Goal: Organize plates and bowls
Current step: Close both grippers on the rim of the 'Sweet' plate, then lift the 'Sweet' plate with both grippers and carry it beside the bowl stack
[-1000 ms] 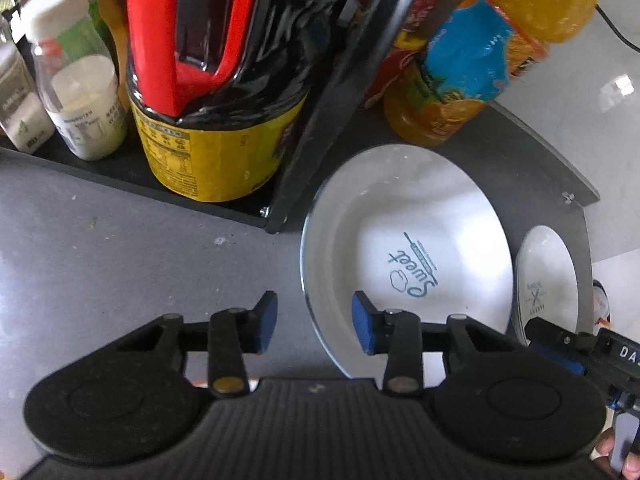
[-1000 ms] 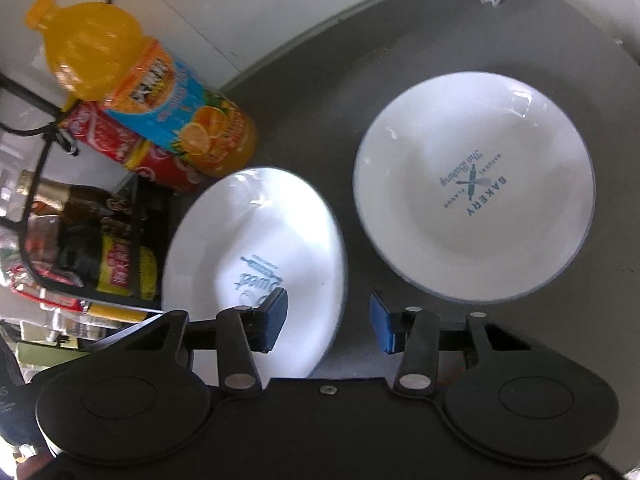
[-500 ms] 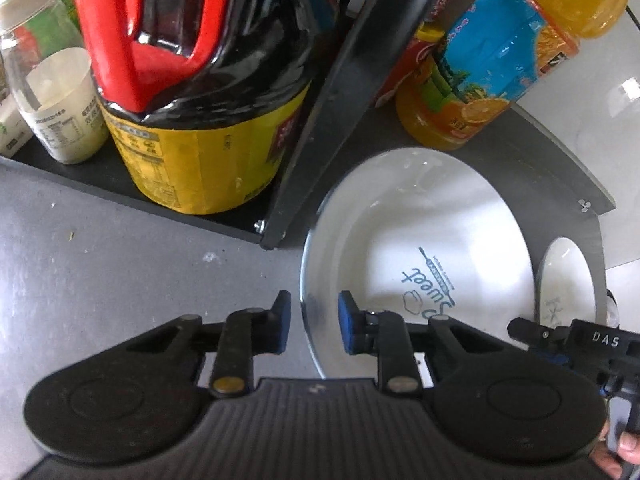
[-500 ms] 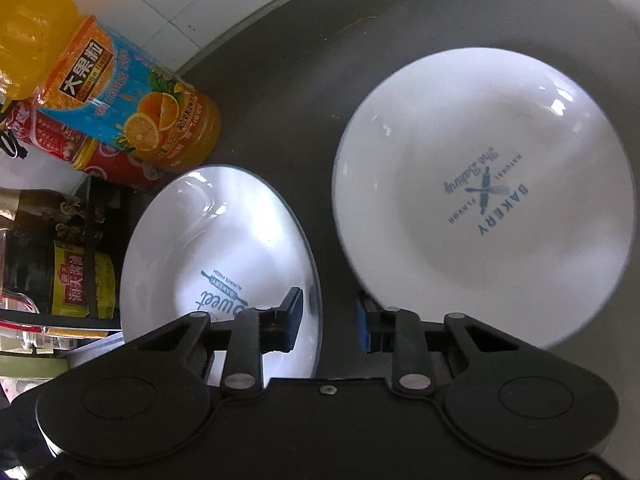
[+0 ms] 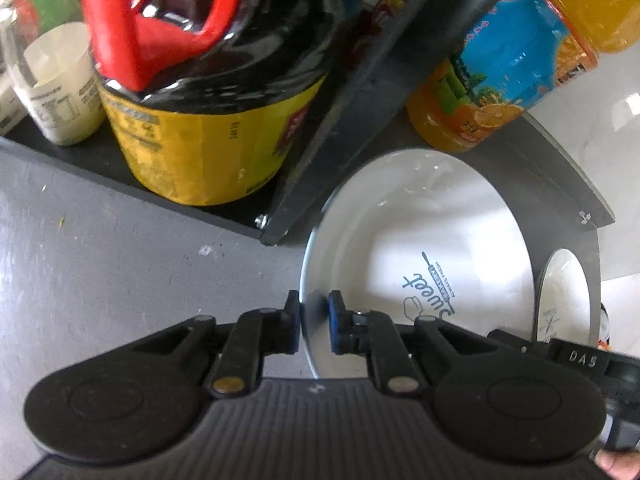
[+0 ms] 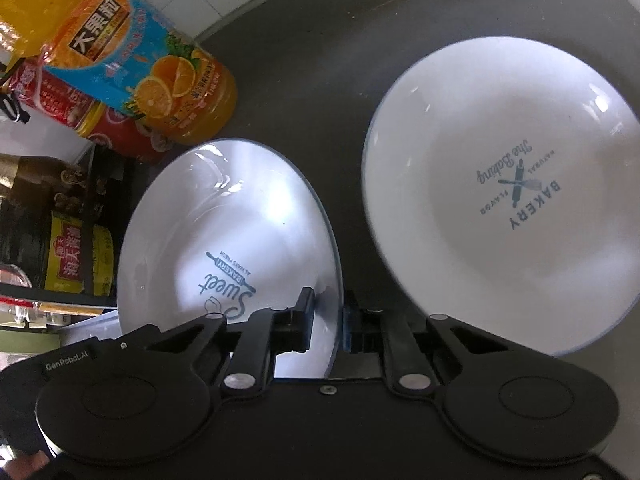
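Two hand-held grippers closed on opposite edges of the same white "Sweet" plate (image 5: 420, 248) as it lay on a dark grey counter (image 6: 320, 60). The left gripper (image 5: 314, 322) had just been narrowing its jaws, and its blue pads stood one on each side of the plate's left rim, pinching it. The right gripper (image 6: 326, 320) had likewise just been closing, its pads clamped across the plate's right rim, one pad over the white inner face and the other outside the edge.

The plate bore a blue rolling-pin emblem and a thin blue-grey rim line. Just beside it, to the right in the right wrist view, sat a second white plate printed "BAKERY" (image 6: 504, 196), apart from the first and untouched by either gripper; only a sliver of it showed at the far right of the left wrist view.

An orange juice bottle with a blue label (image 6: 132, 60) stood close behind the "Sweet" plate, with a red-labelled bottle (image 6: 72, 112) next to it. A black rack (image 5: 340, 128) beside the plate held a large dark sauce jug with a red handle and yellow label (image 5: 200, 92) and a small white jar (image 5: 56, 92). A fingertip showed at the lower right corner of the left wrist view.
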Tool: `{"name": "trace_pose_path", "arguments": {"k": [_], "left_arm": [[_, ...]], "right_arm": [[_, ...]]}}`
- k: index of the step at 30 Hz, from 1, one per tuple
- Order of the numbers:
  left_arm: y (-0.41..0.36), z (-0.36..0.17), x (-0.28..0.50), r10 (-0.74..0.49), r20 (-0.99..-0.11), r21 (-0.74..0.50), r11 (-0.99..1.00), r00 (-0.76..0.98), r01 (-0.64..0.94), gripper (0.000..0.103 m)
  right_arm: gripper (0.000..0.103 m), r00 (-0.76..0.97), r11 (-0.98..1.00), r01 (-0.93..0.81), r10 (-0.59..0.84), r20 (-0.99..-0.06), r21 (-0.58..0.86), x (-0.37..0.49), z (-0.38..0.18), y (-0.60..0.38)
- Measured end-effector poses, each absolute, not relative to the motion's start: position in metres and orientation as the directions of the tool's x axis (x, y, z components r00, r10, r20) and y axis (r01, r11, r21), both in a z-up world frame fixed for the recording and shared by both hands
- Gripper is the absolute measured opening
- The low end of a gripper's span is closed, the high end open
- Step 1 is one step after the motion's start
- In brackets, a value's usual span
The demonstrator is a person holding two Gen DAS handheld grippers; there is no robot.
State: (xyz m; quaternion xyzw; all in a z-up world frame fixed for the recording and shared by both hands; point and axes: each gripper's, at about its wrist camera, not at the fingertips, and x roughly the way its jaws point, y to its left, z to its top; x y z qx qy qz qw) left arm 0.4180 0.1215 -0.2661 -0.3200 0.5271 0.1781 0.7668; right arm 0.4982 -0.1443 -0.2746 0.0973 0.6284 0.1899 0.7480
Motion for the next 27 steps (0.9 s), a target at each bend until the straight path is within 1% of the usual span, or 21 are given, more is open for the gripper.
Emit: {"name": "trace_pose_path", "arguments": {"k": [4, 8, 13, 19, 27], "left_arm": [[0.123, -0.261, 0.413, -0.07, -0.917, -0.315, 0.731, 0.392, -0.606, 0.011], [0.123, -0.255, 0.408, -0.069, -0.913, -0.322, 0.728, 0.402, -0.606, 0.011], [0.126, -0.248, 0.403, -0.074, -0.908, -0.332, 0.728, 0.413, -0.6, 0.01], [0.126, -0.241, 0.391, -0.082, -0.901, -0.346, 0.729, 0.426, -0.59, 0.009], [0.124, -0.227, 0.38, -0.093, -0.881, -0.368, 0.751, 0.463, -0.548, 0.008]], "right_arm": [[0.008, 0.186, 0.896, -0.175, 0.437, -0.88, 0.408, 0.493, -0.263, -0.147], [0.006, 0.216, 0.886, -0.212, 0.453, -0.865, 0.412, 0.487, -0.251, -0.147], [0.006, 0.245, 0.884, -0.223, 0.459, -0.854, 0.411, 0.476, -0.245, -0.148], [0.006, 0.268, 0.884, -0.194, 0.466, -0.843, 0.426, 0.46, -0.241, -0.151], [0.006, 0.32, 0.883, -0.194, 0.47, -0.823, 0.428, 0.442, -0.226, -0.156]]}}
